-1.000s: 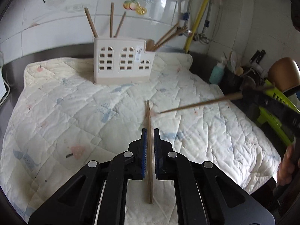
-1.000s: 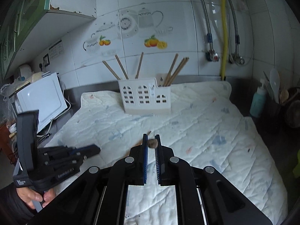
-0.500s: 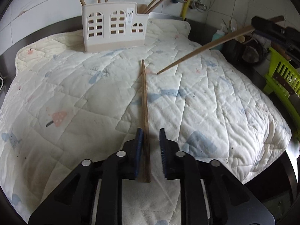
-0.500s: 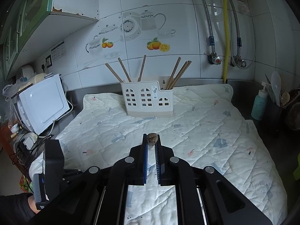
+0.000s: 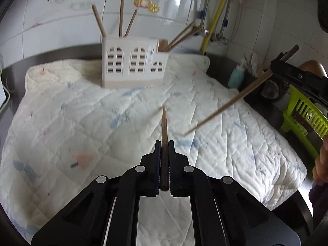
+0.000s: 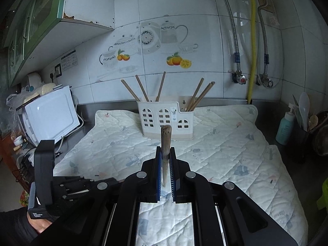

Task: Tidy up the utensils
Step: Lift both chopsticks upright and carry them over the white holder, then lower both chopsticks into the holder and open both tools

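My left gripper [image 5: 164, 143] is shut on a brown wooden chopstick [image 5: 164, 127] that points forward, its tip raised off the quilted mat [image 5: 82, 123]. My right gripper [image 6: 165, 150] is shut on a second chopstick [image 6: 165, 139], end-on to its camera; in the left wrist view this chopstick [image 5: 235, 100] slants down across the mat's right side from the right gripper [image 5: 287, 66]. A white utensil holder [image 5: 134, 69] with arched windows stands at the mat's far edge and holds several chopsticks [image 5: 121, 18]. It also shows in the right wrist view [image 6: 166, 120].
A white appliance [image 6: 51, 114] stands left of the mat. A teal bottle [image 6: 286, 127] and a dark pot of spoons [image 6: 305, 123] stand at the right. A green rack [image 5: 303, 114] sits off the mat's right edge. Pipes [image 6: 252, 41] run down the tiled wall.
My left gripper closed on the chopstick that lay on the mat and lifted it. My right gripper has risen and tilted with its chopstick.
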Action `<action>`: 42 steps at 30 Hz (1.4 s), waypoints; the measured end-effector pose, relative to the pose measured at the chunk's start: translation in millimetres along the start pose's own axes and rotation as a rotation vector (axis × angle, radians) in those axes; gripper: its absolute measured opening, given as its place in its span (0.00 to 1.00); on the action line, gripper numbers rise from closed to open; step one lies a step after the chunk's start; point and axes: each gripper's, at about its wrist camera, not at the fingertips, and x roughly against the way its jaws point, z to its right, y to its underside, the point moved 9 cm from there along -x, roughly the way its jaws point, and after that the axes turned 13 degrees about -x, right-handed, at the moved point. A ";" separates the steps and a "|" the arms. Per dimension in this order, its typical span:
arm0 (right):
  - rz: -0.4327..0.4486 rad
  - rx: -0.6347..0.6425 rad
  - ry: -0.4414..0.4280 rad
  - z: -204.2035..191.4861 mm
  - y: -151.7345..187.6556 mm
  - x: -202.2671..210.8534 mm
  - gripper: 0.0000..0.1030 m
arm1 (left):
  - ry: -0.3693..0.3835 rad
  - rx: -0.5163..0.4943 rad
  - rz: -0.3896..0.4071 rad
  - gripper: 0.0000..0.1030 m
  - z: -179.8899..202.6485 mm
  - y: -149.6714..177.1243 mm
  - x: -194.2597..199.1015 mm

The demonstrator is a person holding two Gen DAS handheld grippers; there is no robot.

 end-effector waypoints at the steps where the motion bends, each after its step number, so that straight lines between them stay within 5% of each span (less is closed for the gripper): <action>1: 0.001 0.003 -0.005 -1.2 -2.7 -0.5 0.07 | -0.003 -0.004 0.006 0.05 -0.4 -3.9 0.2; 12: -0.027 0.057 -0.048 -11.9 -56.5 -22.0 0.07 | -0.019 -0.037 0.067 0.05 -15.5 -56.9 -0.8; 27: 0.072 0.071 -0.027 -10.2 -209.1 -104.4 0.07 | 0.002 -0.092 0.094 0.05 -38.0 -124.6 -11.9; 33: 0.078 0.032 -0.004 -0.4 -224.5 -152.5 0.07 | -0.012 -0.093 0.126 0.05 -51.8 -149.3 -9.0; 42: -0.017 0.049 0.034 10.7 -192.7 -204.9 0.10 | -0.047 -0.102 0.214 0.05 -69.1 -201.9 7.1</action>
